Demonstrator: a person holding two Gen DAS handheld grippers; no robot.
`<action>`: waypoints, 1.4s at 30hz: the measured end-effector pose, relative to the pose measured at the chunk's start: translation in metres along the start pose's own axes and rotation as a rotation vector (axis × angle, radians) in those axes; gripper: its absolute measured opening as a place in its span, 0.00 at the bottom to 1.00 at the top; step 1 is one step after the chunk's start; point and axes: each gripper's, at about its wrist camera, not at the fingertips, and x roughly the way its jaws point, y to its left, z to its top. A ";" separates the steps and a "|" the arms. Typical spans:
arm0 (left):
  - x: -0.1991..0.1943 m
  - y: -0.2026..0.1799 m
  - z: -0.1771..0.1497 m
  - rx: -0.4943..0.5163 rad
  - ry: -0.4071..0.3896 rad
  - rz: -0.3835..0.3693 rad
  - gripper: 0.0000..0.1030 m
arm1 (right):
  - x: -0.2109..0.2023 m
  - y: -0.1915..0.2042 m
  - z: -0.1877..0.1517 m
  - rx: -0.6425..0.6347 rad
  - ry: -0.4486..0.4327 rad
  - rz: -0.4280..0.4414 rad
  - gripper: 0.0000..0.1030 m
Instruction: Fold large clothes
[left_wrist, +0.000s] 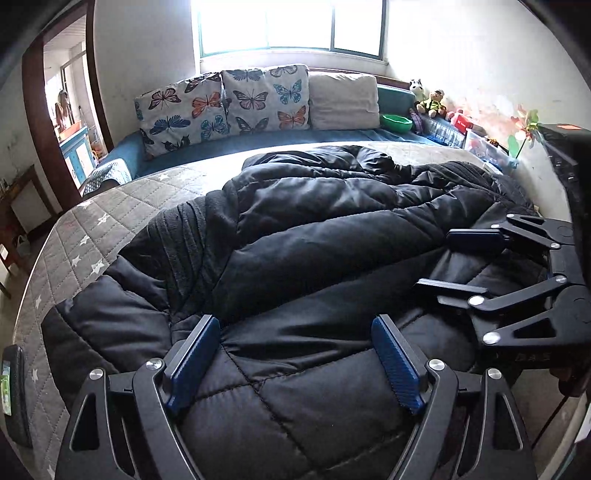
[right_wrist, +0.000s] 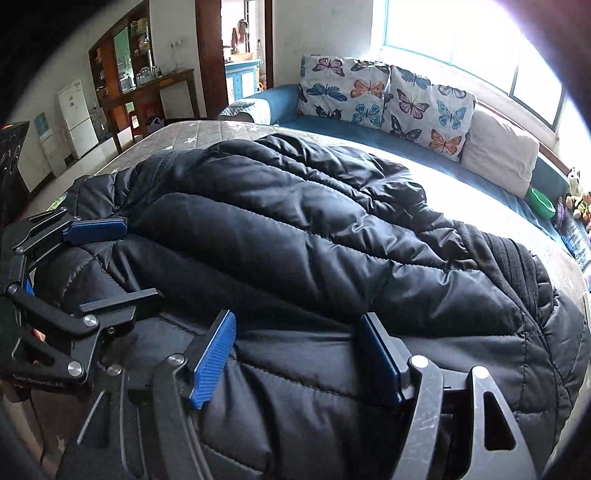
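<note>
Nearest us the left claw (left_wrist: 295, 360) stands with its jaws apart over the near hem of the black jacket (left_wrist: 314, 229), and the right claw (right_wrist: 295, 354) is likewise spread wide, gripping nothing, over the same quilted edge. The jacket lies heaped across the bed (left_wrist: 122, 206), sleeves folded over its body. We judge the slick, puffy shell may slip from a shallow pinch, or we may catch only the top layer, so the fold drags the bundle askew towards the bed's edge.
</note>
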 end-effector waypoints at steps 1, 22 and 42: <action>-0.001 0.001 0.001 -0.010 0.001 -0.008 0.87 | -0.009 -0.001 0.001 0.016 -0.007 -0.002 0.73; -0.011 0.013 0.009 -0.010 0.008 -0.030 0.89 | -0.058 -0.075 -0.071 0.233 0.050 0.008 0.74; -0.038 0.086 0.007 -0.115 -0.002 0.006 0.81 | -0.047 -0.127 -0.016 0.277 0.030 -0.087 0.74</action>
